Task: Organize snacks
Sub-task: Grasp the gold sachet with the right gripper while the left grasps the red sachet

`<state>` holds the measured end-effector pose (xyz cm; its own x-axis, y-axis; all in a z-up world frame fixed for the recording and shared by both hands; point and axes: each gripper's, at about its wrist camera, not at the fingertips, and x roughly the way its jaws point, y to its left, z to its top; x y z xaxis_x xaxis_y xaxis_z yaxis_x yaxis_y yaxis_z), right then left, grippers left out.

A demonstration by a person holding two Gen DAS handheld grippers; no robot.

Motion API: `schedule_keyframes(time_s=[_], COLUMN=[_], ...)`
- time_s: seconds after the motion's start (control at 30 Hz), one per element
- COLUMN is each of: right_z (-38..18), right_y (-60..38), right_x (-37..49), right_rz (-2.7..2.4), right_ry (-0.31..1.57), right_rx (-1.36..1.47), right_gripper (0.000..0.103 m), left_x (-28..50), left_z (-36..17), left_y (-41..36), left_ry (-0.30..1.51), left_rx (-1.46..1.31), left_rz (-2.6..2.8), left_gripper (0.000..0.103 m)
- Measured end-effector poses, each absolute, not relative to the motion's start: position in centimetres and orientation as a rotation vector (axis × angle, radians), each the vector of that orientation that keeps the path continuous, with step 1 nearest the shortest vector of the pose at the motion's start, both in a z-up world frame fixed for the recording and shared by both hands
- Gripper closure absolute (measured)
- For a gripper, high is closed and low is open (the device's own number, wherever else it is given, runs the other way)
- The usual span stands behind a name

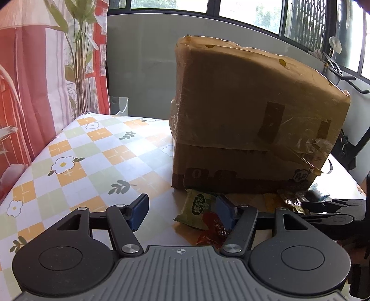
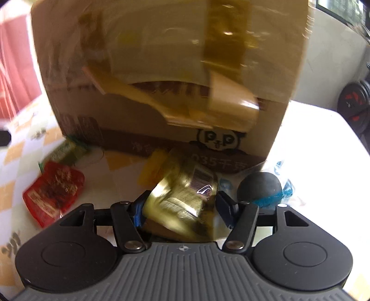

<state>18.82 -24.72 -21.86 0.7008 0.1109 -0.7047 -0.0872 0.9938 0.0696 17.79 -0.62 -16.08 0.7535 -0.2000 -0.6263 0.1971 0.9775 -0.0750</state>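
Observation:
Several snack packets lie on the table in front of a taped cardboard box [image 1: 254, 115]. In the right wrist view a gold packet [image 2: 185, 192] fills the gap of my right gripper [image 2: 180, 208], and both pads touch its sides. A yellow packet [image 2: 152, 171] lies just behind it. A green packet [image 1: 196, 208] and a red packet [image 1: 211, 231] lie by the right finger of my left gripper [image 1: 182, 211], which is open and holds nothing. My right gripper [image 1: 323, 209] also shows at the right edge of the left wrist view.
The table carries a checkered flower-print cloth [image 1: 81, 150]. A dark round thing in a clear, blue-printed wrapper [image 2: 259, 187] sits to the right of the gold packet. A red curtain [image 1: 27, 81] hangs to the left. Windows [image 1: 266, 14] run behind the box.

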Motion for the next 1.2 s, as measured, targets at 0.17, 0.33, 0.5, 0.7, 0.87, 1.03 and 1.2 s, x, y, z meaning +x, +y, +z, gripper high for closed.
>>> schedule_keyframes(time_s=[0.17,0.33,0.5,0.7,0.87,1.03,1.2], right_z=[-21.7,-21.5,-21.2,-21.2,-21.4,-21.3,-20.7], right_y=[-25.6,-25.6,-26.2,-25.1,-24.6,-25.9,-27.9], right_x=[18.1,17.8,17.5,18.5,18.7,17.6,14.3], right_rz=[0.144,0.199,0.191,0.184,0.197,0.235,0.325], right_ry=[0.782,0.789,0.789,0.791,0.781,0.734,0.591], right_rx=[0.097,0.125,0.132,0.062,0.017,0.077,0.139], right_gripper=[0.047,0.04,0.039,0.039,0.045,0.048,0.048], left_x=[17.4,17.1,16.9,16.7,16.6,16.5,16.4], left_z=[-16.0,-16.0,-16.0,-16.0,-16.1,-16.5,-17.6], left_y=[-0.7,-0.8,-0.8,-1.0,-0.9,-0.8,-0.8], left_ry=[0.688,0.691,0.692,0.7,0.706,0.725,0.771], left_rx=[-0.006,-0.007,-0.002,-0.003,0.001,0.004,-0.017], left_rz=[-0.218,-0.215,-0.216,-0.212,-0.208,-0.202,-0.214], left_gripper=[0.036,0.036,0.037,0.037,0.037,0.037,0.037])
